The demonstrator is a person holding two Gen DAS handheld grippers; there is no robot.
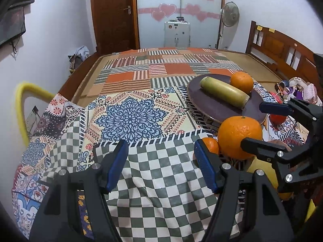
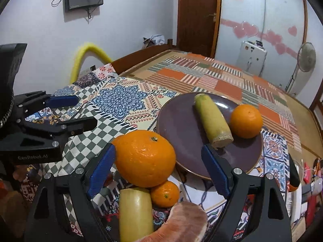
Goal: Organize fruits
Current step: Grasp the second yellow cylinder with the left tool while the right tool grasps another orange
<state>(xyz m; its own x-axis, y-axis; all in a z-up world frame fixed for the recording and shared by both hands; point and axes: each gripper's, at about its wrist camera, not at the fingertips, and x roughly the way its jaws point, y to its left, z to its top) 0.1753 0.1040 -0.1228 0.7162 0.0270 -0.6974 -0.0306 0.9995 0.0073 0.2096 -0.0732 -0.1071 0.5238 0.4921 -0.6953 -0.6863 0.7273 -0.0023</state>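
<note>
- Large orange (image 2: pixel 144 158) sits between the spread right claw (image 2: pixel 157 171) pads, touching the left pad only.
- Purple plate (image 2: pixel 181 133), just ahead, holds a yellow-green fruit (image 2: pixel 212 121) and a second orange (image 2: pixel 245 120).
- Left claw (image 1: pixel 161 167) spread, nothing between its pads, over the checkered cloth (image 1: pixel 157 181).

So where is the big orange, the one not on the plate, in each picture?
Left wrist view: the big orange is lower right, in front of the plate's near rim, between the right tool's fingers.
Right wrist view: it sits low in the middle, between the open fingers.
Shared landmark: the dark plate holding the smaller orange.
</note>
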